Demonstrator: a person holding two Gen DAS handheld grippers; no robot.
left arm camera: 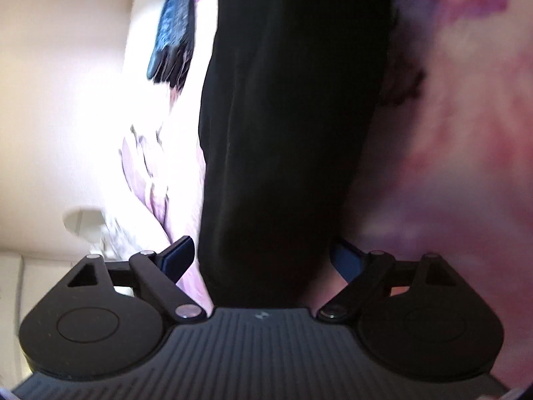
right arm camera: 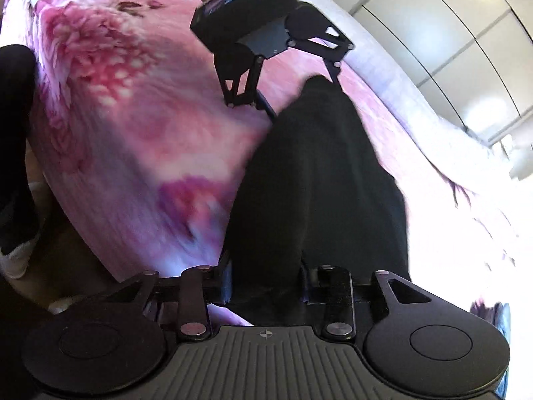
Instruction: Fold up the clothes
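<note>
Black garment (right arm camera: 316, 180), one piece, spans one pink floral blanket (right arm camera: 133, 106).

I saw a pink floral blanket (right arm camera: 133, 106) spread over the bed, its pattern blurred in both views. A dark blue patterned item (left arm camera: 173, 33) lay on it near the far edge. White wardrobe doors (right arm camera: 449, 33) stood beyond the bed, and a cream wall (left arm camera: 60, 100) was washed out by glare.
</note>
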